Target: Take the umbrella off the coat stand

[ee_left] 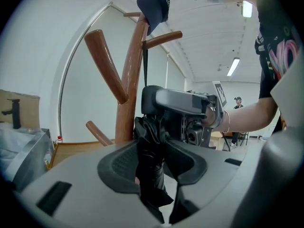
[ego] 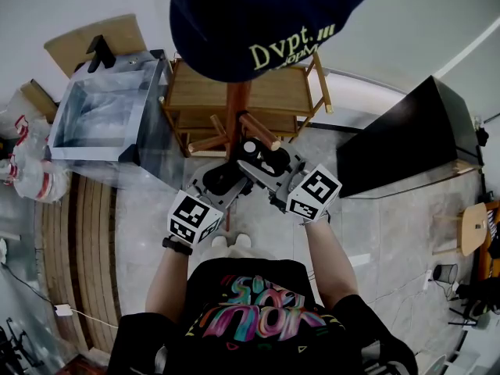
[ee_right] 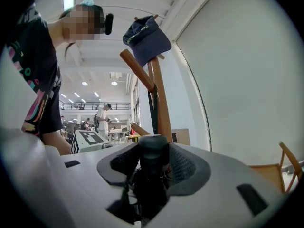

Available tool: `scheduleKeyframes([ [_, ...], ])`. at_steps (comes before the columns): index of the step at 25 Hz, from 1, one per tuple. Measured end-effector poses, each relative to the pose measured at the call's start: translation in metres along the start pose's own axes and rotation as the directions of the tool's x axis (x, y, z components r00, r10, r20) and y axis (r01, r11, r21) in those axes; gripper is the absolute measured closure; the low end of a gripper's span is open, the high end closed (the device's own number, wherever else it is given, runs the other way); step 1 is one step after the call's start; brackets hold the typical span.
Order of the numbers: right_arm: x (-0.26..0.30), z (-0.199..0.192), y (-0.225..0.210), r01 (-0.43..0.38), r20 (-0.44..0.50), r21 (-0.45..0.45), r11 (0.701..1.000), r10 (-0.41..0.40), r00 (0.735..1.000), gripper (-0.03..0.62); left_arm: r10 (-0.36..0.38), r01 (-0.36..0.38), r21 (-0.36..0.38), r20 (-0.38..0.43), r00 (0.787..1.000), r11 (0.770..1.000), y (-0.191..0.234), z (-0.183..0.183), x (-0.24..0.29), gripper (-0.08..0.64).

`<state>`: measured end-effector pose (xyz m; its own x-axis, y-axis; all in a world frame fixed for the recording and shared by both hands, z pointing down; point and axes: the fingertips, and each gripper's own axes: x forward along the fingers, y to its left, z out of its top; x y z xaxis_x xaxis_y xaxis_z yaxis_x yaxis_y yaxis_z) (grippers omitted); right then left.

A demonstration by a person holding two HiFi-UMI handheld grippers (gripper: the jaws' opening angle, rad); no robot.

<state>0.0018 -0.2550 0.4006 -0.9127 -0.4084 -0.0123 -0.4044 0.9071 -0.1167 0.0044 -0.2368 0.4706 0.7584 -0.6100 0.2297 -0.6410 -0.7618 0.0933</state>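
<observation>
A black folded umbrella [ee_left: 151,151] hangs by its strap [ee_left: 145,65] from the wooden coat stand [ee_left: 129,94]. My left gripper [ee_left: 152,160] is shut on the umbrella's folded cloth, which fills the gap between the pads. Its round black handle [ee_right: 153,153] sits between the pads of my right gripper [ee_right: 153,167], which is shut on it from the opposite side. In the head view both grippers, left [ego: 223,180] and right [ego: 267,170], meet close in front of the stand's pole [ego: 237,104]. A dark blue cap [ego: 258,22] tops the stand.
Wooden pegs [ee_left: 107,63] stick out of the stand above and beside the umbrella. A wooden chair [ego: 273,92] stands behind the stand, a grey open box [ego: 109,116] to its left and a black cabinet [ego: 406,139] to its right. People stand far off [ee_right: 102,118].
</observation>
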Motion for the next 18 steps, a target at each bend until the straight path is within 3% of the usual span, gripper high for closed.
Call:
scheduleKeyframes([
  [18,-0.006,0.030,0.016,0.001,0.034,-0.046,0.999,0.001,0.999,0.383,-0.031,0.030,0.030,0.023,0.999,0.999,-0.011,0.027,-0.014,0.397],
])
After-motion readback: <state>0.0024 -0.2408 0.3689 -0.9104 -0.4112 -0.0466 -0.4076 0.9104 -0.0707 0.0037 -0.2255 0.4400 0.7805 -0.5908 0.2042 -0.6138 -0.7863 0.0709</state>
